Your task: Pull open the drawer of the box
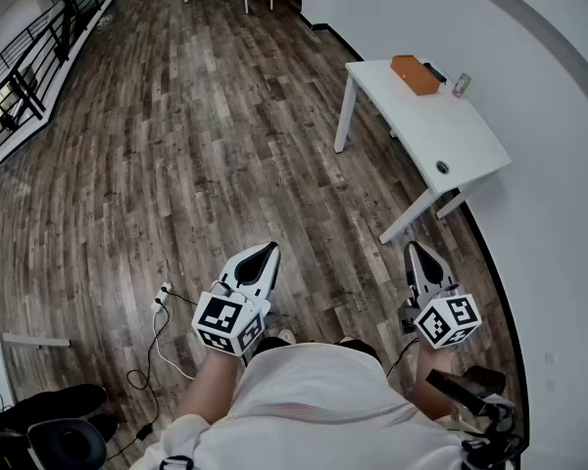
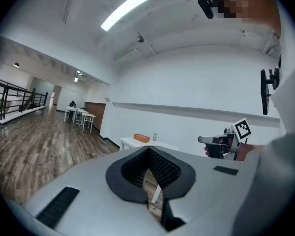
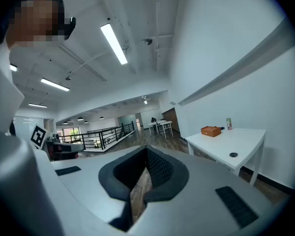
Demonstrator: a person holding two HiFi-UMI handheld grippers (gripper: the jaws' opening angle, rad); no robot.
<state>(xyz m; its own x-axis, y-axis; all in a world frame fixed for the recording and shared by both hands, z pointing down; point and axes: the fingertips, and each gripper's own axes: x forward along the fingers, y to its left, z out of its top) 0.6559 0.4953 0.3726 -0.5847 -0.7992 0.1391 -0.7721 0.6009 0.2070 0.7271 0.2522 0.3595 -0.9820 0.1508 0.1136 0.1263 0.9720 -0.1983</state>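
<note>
the left gripper [image 1: 266,251] has its jaws clenched, tips together, with nothing in between. the right gripper [image 1: 415,250] is the same: jaws pressed tight and holding nothing. both point almost level, out over the wood floor [image 1: 176,145]. they sit side by side, well apart from each other.

the orange box [image 1: 416,74] is far out in front of both sets of jaws and off to the right of them. it sits on the far end of a white table [image 1: 451,140] by the white wall. nothing touches the box. from here it is too small to tell if its drawer is in or out.

in the left gripper view the box [image 2: 141,138] shows just above the jaw tips, far behind them. in the right gripper view it [image 3: 211,131] is up and to the right of the jaws.

a small can [image 1: 462,85] stands on the table just past the box. white and black cords [image 1: 162,331] lie on the floor to the left of the left jaws. a black railing [image 1: 29,67] runs far off on the left.
</note>
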